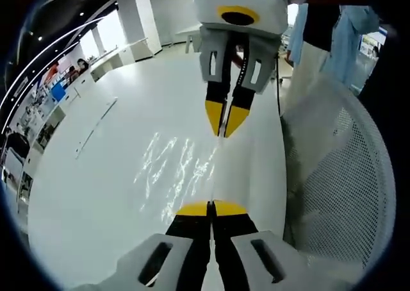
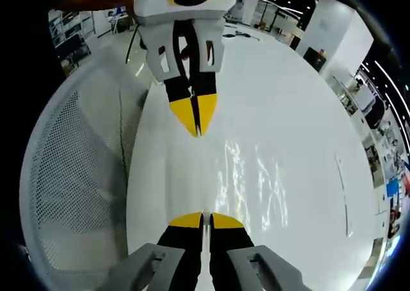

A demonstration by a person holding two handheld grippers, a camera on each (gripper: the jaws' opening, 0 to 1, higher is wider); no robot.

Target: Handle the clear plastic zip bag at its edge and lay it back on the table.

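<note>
- Left gripper [image 1: 211, 207]: yellow-tipped fingers [image 1: 192, 209] pressed together, pinching the near edge of the clear plastic zip bag [image 1: 176, 169] at the bottom of the left gripper view.
- Right gripper [image 2: 205, 219]: fingers [image 2: 186, 220] nearly closed in the right gripper view, with a thin gap between the tips; the bag's edge runs into that gap, so it appears gripped there (the film itself is almost invisible at the tips).
- The two grippers face each other along the same edge of the bag; each shows in the other's view, tips pointed down at the bag edge and closed.
- Bag: spread between the two grippers over the white table [image 1: 96, 175], near the table's side edge; it reads as a patch of wrinkled glare (whether it lies flat on the surface or hangs just above it cannot be told).
- A white mesh chair [image 1: 346, 195] stands just beside the table edge next to the bag.
- Background: a person's pale blue sleeve [image 1: 346, 41] beyond the chair, and shelving along the far wall.
</note>
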